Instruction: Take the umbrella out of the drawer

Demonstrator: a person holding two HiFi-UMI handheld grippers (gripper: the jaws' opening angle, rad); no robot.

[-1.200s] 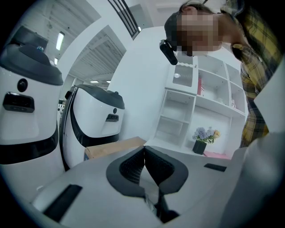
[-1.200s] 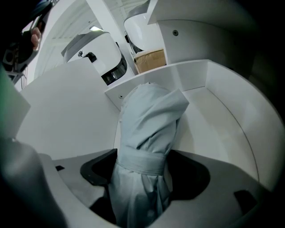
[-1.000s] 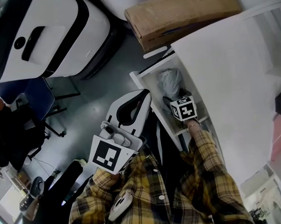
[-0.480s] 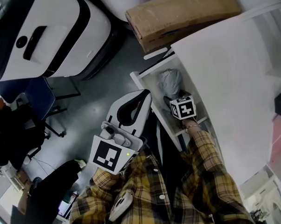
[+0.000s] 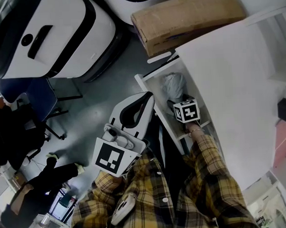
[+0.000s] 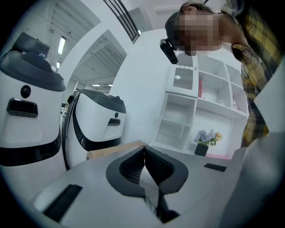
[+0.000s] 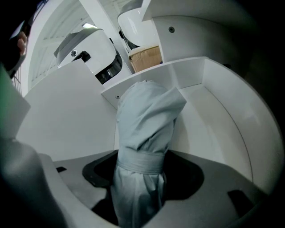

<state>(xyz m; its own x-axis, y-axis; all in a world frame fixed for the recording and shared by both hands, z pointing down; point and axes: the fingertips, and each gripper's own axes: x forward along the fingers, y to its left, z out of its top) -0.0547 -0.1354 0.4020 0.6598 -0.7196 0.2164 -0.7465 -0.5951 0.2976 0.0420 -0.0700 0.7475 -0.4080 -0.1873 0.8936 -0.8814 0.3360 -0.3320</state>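
The right tool (image 7: 141, 162) points steeply down into the open drawer (image 7: 213, 111). The folded grey umbrella (image 7: 144, 116) stands right between its jaws. The jaws are set wide on either side of it and have just been closing in. Dark space shows at both sides of the cloth, so the pads are not clamped on it. The umbrella's own strap (image 7: 139, 161) wraps it about level with the jaw tips. Its bunched end reaches ahead of the tool towards the drawer's front wall. The drawer's white floor and curved side run off to the tool's right. Further ahead, past the drawer front, sits a cardboard box (image 7: 144, 58). To the left of the box stands a white machine (image 7: 95, 55) with a dark band.

A plaid sleeve (image 5: 209, 174) leads back from the right tool. A white tabletop (image 5: 231, 83) spreads on that tool's right side, beyond the drawer.

The left tool (image 6: 144, 150) is held outside the drawer, just beside its side wall and over the grey floor (image 5: 95, 104). Its jaws are together with nothing between them. Just ahead of its tip the edge of the cardboard box shows. To the tool's left stand two white machines with dark trim. Ahead and to its right is a white shelf unit (image 6: 196, 102), and a pot of flowers (image 6: 205, 141) sits at the foot of it.
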